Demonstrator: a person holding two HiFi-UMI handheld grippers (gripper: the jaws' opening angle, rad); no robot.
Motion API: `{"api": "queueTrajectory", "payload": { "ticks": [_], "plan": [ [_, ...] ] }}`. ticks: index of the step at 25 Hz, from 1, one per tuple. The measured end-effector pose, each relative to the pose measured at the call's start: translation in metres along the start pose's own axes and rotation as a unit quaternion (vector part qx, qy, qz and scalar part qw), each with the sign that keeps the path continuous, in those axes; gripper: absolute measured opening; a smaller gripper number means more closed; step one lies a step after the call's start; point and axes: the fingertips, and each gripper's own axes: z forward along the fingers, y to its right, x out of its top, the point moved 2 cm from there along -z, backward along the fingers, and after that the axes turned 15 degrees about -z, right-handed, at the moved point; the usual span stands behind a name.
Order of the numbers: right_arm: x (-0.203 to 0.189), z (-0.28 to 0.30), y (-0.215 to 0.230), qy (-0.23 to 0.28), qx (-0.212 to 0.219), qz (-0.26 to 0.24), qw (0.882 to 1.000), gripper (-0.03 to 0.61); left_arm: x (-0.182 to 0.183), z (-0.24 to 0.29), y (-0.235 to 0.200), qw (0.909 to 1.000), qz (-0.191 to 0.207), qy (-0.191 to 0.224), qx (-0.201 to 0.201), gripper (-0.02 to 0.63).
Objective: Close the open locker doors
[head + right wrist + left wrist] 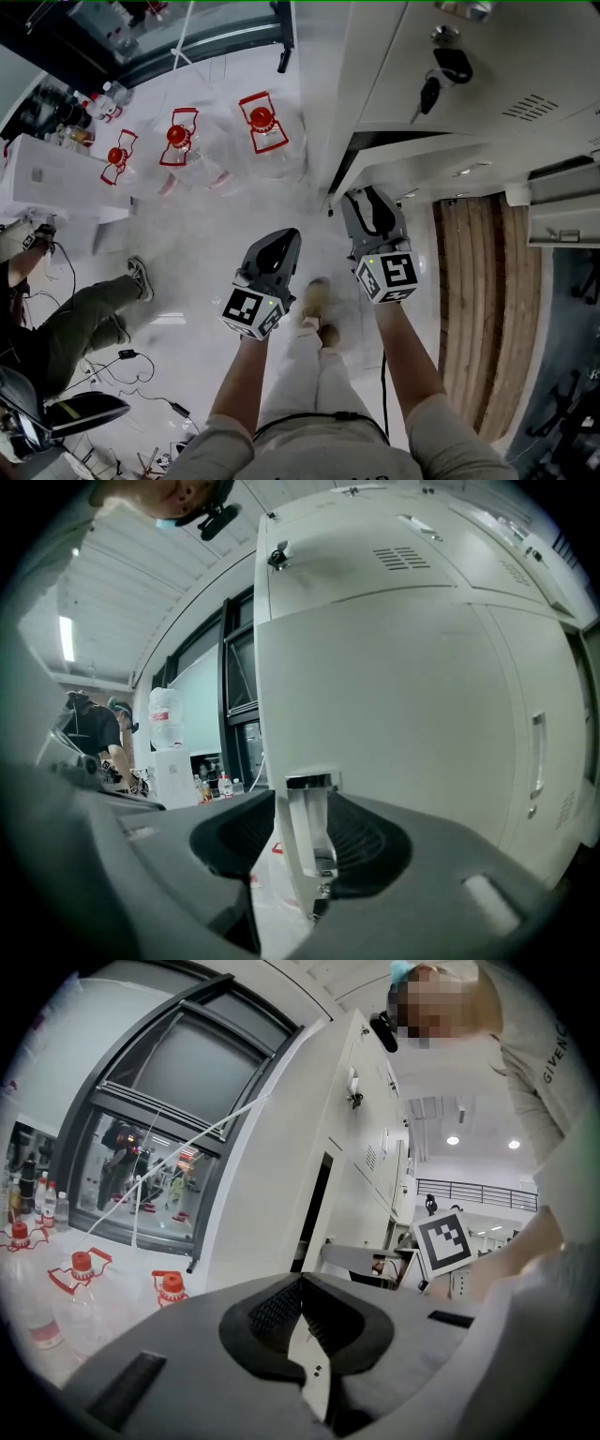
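As the open locker door (394,696) needs swinging shut, the right claw (305,810) stands wide astride its edge, while the left claw (301,1284) hangs closed, empty.

White locker door (441,164) stands ajar, metal latch (312,827) on its free edge.

The right gripper's (302,857) dark ribbed jaws stand apart around a narrow upright chrome door handle (310,822), with a gap showing beside it. The handle sits on a cream metal locker door (412,686). Above are 1 keyed lock (277,557) and vent slots (401,557).
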Motion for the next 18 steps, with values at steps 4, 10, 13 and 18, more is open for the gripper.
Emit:
{"api": "queueTrajectory", "payload": {
  "ticks": [4, 10, 13, 18],
  "plan": [
    [-0.004, 0.009, 0.005, -0.002, -0.005, 0.01, 1.0, 0.17, -0.001, -0.003, -0.009, 1.0, 0.0, 0.0, 0.009, -0.002],
    [-0.001, 0.024, 0.008, -0.003, -0.005, 0.007, 1.0, 0.17, 0.002, -0.006, -0.017, 0.9998, -0.003, 0.003, 0.018, -0.002],
    [0.0, 0.028, 0.011, 0.0, -0.008, 0.012, 1.0, 0.17, 0.001, -0.005, -0.018, 0.9998, -0.004, 0.002, 0.019, -0.002],
    [0.0, 0.029, 0.012, 0.001, -0.001, 0.002, 1.0, 0.166, -0.001, -0.004, -0.018, 0.9998, -0.002, 0.002, 0.018, -0.002]
  ]
}}
